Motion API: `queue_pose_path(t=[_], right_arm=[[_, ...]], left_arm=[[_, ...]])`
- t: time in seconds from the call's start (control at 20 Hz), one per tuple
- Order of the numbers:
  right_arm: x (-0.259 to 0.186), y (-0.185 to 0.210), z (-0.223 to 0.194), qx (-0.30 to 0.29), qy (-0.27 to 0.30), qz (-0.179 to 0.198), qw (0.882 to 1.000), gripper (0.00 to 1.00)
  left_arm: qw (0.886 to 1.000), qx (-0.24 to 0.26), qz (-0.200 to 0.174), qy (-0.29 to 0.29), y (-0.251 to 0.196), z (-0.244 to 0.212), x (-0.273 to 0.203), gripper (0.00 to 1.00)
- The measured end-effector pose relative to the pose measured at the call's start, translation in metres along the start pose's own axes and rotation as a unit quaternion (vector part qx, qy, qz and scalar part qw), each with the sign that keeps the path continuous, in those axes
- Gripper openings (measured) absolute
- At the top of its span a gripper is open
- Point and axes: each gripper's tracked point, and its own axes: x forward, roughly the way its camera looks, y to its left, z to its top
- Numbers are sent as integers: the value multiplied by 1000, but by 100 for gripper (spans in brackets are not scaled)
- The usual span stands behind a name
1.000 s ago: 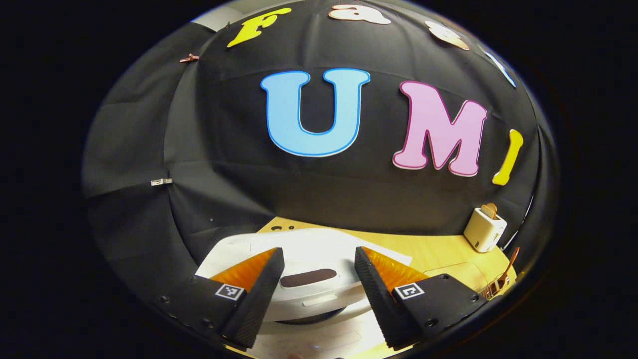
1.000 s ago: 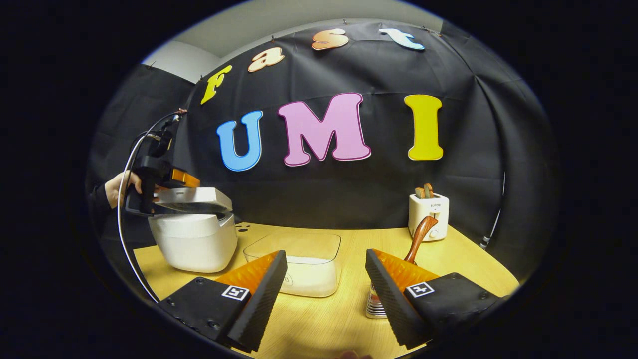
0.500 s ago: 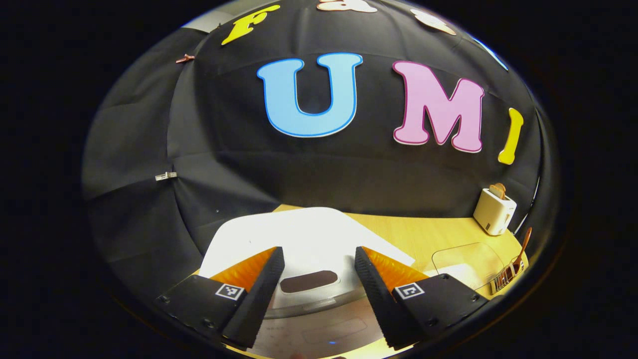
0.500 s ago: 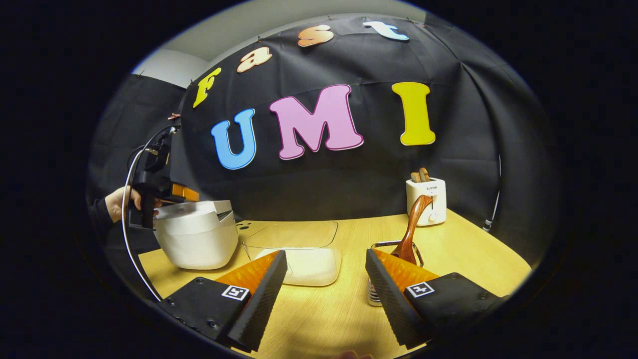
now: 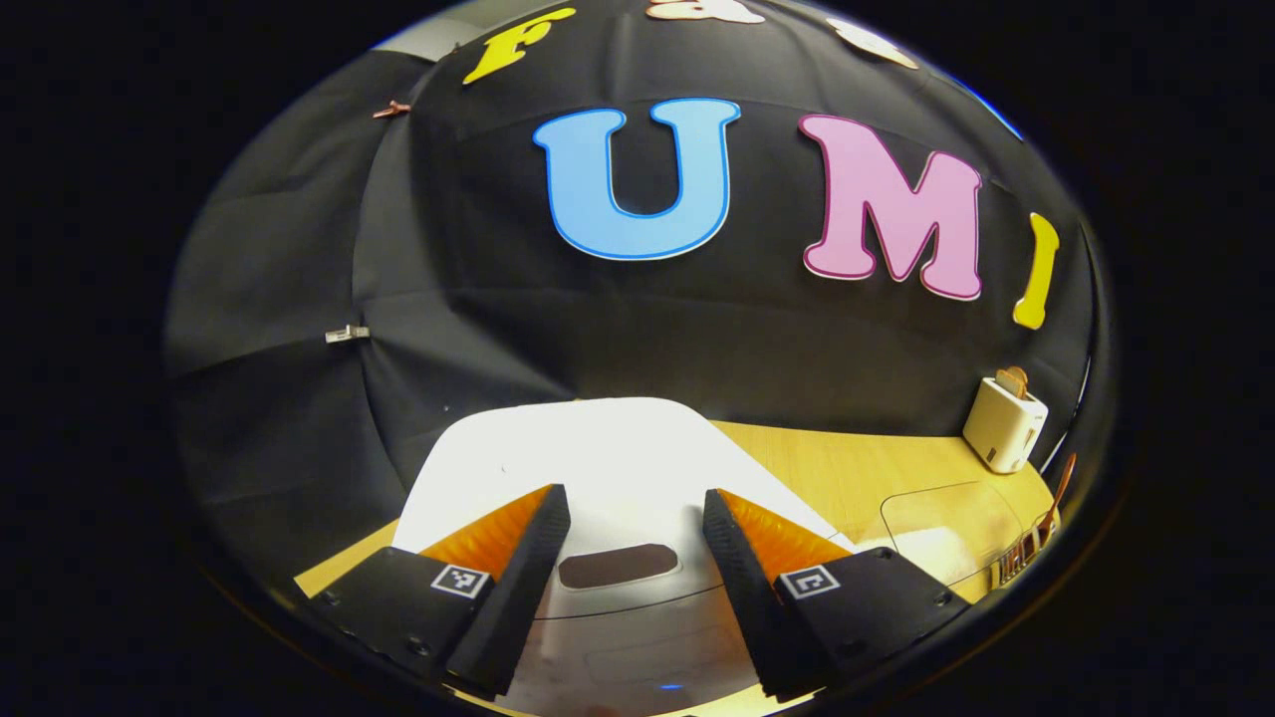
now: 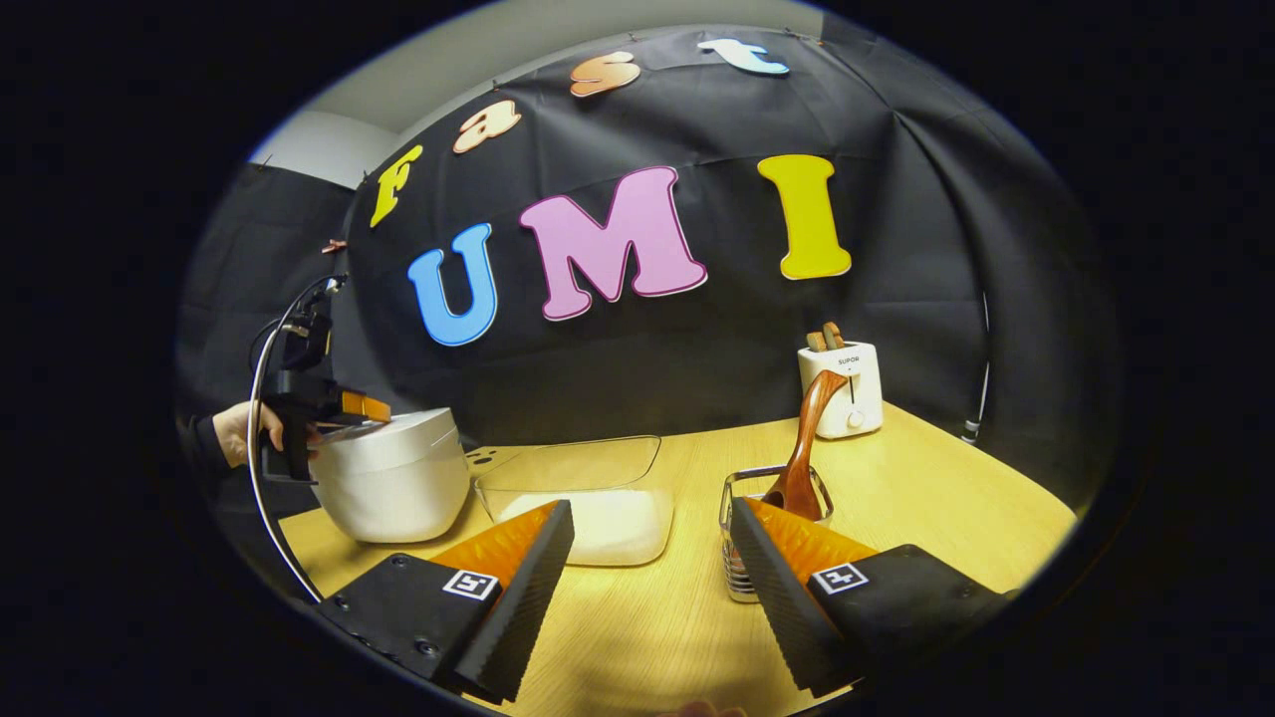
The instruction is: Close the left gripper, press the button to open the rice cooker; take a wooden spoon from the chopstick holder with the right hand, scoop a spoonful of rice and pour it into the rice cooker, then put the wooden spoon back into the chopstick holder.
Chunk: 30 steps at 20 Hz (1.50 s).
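Note:
The white rice cooker (image 5: 598,458) sits right under my left gripper (image 5: 633,503), its lid down. That gripper is open, its fingers on either side of a dark oval panel (image 5: 618,566) at the lid's front. In the right gripper view the cooker (image 6: 393,483) stands at the table's left, with a hand (image 6: 234,433) holding the left gripper (image 6: 339,408) above its lid. My right gripper (image 6: 649,510) is open and holds nothing. A wooden spoon (image 6: 807,428) stands in the wire chopstick holder (image 6: 742,538), just beyond the right finger. A clear container of white rice (image 6: 588,498) lies between cooker and holder.
A white toaster (image 6: 842,388) with bread slices stands at the back right of the wooden table (image 6: 946,498), in front of the black cloth wall. A cable hangs from the left gripper down past the table's left edge.
The cooker's lid, raised a second ago, has come down flat under the left gripper. The right gripper has risen a little and looks down more on the holder.

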Motion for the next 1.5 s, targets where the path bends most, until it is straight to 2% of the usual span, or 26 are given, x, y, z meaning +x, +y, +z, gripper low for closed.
queue_pose_path(t=[0.2, 0.3, 0.4, 0.55, 0.8, 0.9, 1.0, 1.2, 1.5], right_arm=[[-2, -1, 2, -12, 0, -8, 1000, 98], [-4, -6, 8, -30, -8, -21, 999, 98], [-5, -7, 14, -41, -14, -33, 998, 98], [-9, -6, 20, -51, -19, -48, 997, 98], [-20, 6, 26, -70, -27, -71, 995, 98], [-25, 17, 26, -79, -28, -74, 994, 98], [-31, 23, 24, -92, -29, -84, 992, 98], [-42, 52, 16, -89, -34, -71, 993, 98], [-51, 82, 2, -115, -36, -59, 991, 98]], left_arm=[[1000, 17, 6, 0, -1, 3, 0, 90], [1000, 12, -3, -20, -5, 10, -2, 90], [999, -2, -13, -40, -7, 15, -5, 95], [997, -24, -48, -61, -25, 15, -20, 96], [985, 11, -103, -140, -57, 9, -85, 95], [978, -9, -147, -145, -76, -1, -107, 96], [973, -23, -169, -153, -77, -6, -130, 95], [967, -35, -176, -180, -57, -12, -158, 95], [968, -51, -179, -170, -39, -39, -173, 95]])
